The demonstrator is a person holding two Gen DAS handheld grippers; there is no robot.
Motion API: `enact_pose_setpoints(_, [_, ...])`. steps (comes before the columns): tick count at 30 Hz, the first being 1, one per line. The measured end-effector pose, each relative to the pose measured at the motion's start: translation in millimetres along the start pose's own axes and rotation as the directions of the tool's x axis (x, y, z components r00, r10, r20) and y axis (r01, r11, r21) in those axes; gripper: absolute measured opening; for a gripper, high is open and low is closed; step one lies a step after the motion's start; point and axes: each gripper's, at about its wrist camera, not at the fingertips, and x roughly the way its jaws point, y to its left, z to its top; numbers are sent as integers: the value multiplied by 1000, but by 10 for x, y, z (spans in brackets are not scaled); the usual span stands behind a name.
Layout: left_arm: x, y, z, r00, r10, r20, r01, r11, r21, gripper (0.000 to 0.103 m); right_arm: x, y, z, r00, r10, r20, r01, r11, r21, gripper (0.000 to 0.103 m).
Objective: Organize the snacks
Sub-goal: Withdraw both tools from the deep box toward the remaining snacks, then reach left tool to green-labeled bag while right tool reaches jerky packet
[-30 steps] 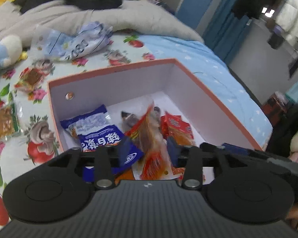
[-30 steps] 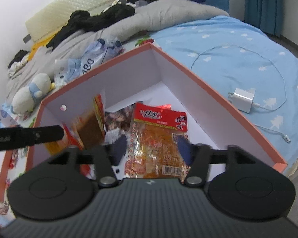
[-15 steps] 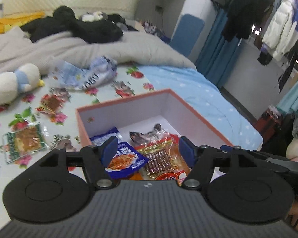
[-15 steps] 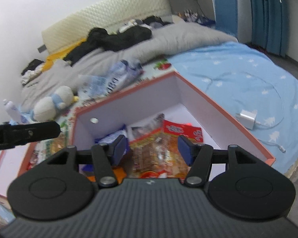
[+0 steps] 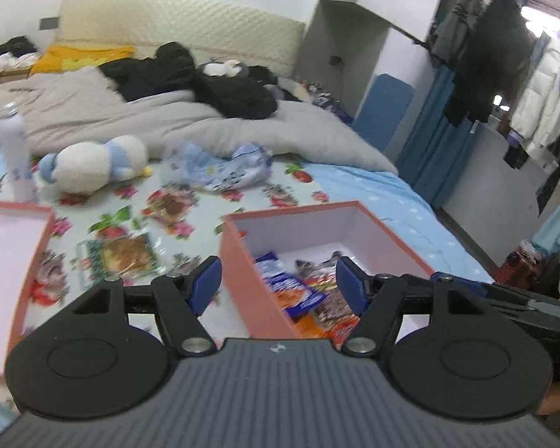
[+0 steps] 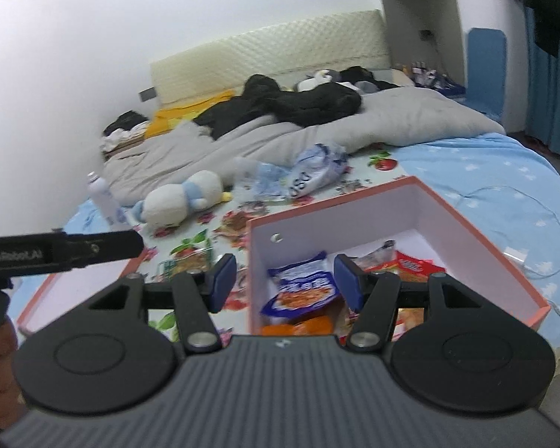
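1. The box [image 6: 466, 220], orange outside and white inside, sits on the bed [image 6: 504, 171] with a pile of snack packets inside; a blue packet [image 6: 304, 289] lies on top, and red and orange ones are beside it.
2. Two loose snack packets are out on the floral sheet: a green-edged one [image 5: 121, 255] near the box and a reddish one [image 5: 168, 205] further back.
3. The box lid [image 5: 3, 261] lies off to the left.
4. Around it all: one plush toy [image 5: 93, 162], one white bottle [image 5: 15, 153], a crumpled plastic bag [image 5: 224, 168], and a grey duvet [image 5: 130, 119].
5. Left tool [image 5: 278, 285] and right tool [image 6: 285, 282] both hover spread apart, gripping nothing.
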Motion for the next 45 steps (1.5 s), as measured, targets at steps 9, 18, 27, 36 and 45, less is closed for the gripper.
enact_pose_setpoints(9, [-483,267,-398,996,86,18,-84,994,-65,72,-117,440,-205,998,57,-23,-59,996,-64,61])
enact_pose_setpoints(18, [-783,476,-775,989,151,4,-149,983,-111,72,-287,653,-537,998,51,-24,-54,994,-99,60])
enact_pose_setpoints(27, [-844,787,-1065,977,210,-28,-212,960,-183,72,-216,821,-732,994,83,-71,-89,992,-92,60])
enact_pose_setpoints(36, [-494,1086,-1148,973,219,-68,-229,941,-250,72,104,900,-703,988,101,-121,-111,990,-84,60])
enact_pose_setpoints(45, [206,1396,-925,975,188,-120,-211,952,-221,76,788,888,-449,978,111,-177,-130,987,-96,60])
